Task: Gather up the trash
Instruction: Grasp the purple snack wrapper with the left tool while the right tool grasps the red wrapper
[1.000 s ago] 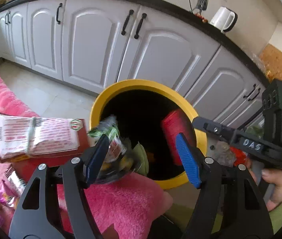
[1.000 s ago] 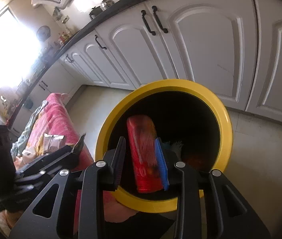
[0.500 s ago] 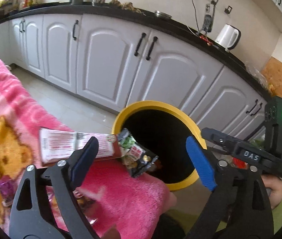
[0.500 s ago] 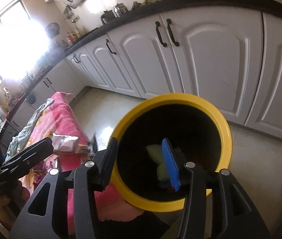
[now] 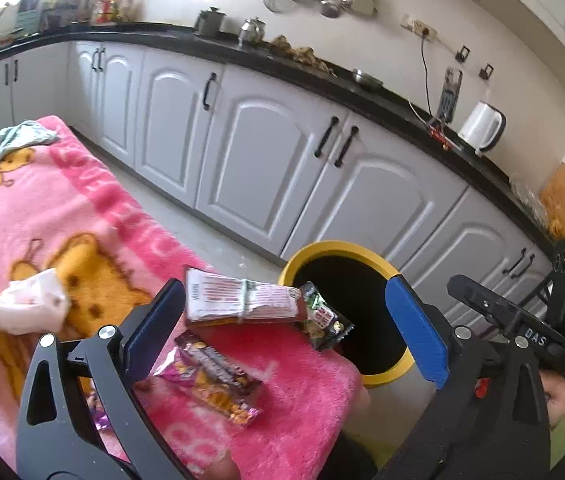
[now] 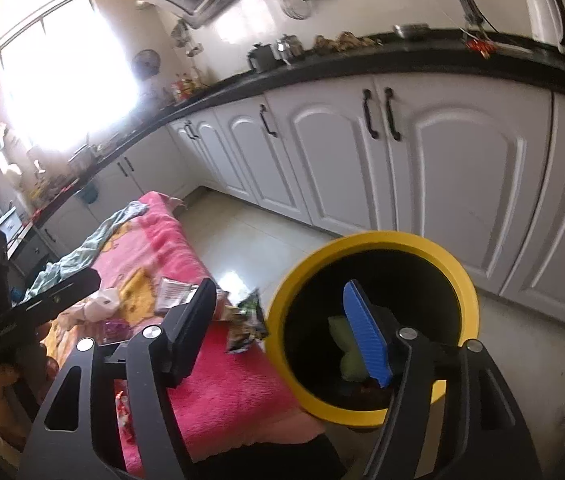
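A yellow-rimmed trash bin (image 5: 378, 376) (image 6: 458, 276) stands on the floor beside a pink blanket (image 5: 82, 216) (image 6: 170, 240). On the blanket lie a red and white packet (image 5: 238, 302), a green and black wrapper (image 5: 324, 318) (image 6: 248, 320) at the edge by the bin, and a purple and orange wrapper (image 5: 214, 372). My left gripper (image 5: 282, 336) is open and empty above these. My right gripper (image 6: 286, 332) is open and empty over the bin's near rim. Trash lies inside the bin (image 6: 342, 340).
White cabinets (image 5: 274, 168) under a black counter (image 5: 282, 68) run behind the bin, with a white kettle (image 5: 482, 128). A crumpled white wrapper (image 5: 14, 308) and a pale green cloth (image 5: 2, 148) lie on the blanket. Tiled floor (image 6: 250, 240) lies between.
The right gripper opened and the red can it held is gone from its jaws. The left gripper pulled back and up from the bin; the green wrapper now lies on the blanket's edge.
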Action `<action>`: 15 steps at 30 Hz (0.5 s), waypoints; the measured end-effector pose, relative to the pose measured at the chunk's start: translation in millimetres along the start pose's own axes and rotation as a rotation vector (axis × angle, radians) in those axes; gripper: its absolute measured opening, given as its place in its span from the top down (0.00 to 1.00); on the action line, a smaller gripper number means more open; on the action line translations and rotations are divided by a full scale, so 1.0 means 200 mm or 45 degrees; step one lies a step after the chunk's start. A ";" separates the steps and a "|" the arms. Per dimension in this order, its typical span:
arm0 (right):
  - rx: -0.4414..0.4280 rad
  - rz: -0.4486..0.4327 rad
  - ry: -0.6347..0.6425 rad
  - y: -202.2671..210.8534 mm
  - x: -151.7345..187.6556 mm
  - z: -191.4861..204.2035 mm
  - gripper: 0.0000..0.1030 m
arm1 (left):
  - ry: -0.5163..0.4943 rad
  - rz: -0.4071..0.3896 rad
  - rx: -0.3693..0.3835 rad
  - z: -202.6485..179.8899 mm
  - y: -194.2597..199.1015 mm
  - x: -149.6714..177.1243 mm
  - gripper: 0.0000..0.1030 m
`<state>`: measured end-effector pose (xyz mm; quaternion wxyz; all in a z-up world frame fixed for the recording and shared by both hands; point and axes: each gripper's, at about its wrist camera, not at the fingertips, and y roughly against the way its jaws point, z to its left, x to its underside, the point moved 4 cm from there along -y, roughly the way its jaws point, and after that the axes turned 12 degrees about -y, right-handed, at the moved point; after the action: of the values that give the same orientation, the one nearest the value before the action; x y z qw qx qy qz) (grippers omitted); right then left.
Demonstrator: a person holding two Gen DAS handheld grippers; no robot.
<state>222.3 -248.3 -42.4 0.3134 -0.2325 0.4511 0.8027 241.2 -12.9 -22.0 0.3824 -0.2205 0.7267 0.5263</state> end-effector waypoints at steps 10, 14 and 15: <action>-0.073 -0.014 0.138 0.07 0.04 0.23 0.34 | 0.089 -0.065 -0.082 0.17 0.21 0.03 0.11; -0.096 -0.002 0.193 0.07 0.08 0.31 0.33 | 0.133 -0.086 -0.116 0.26 0.29 0.06 0.11; -0.100 0.002 0.206 0.07 0.09 0.33 0.33 | 0.142 -0.088 -0.123 0.28 0.30 0.07 0.11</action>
<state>193.8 -191.6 -13.8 0.2658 -0.3084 0.4431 0.7987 207.0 61.0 -5.4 0.3483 -0.2924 0.7127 0.5341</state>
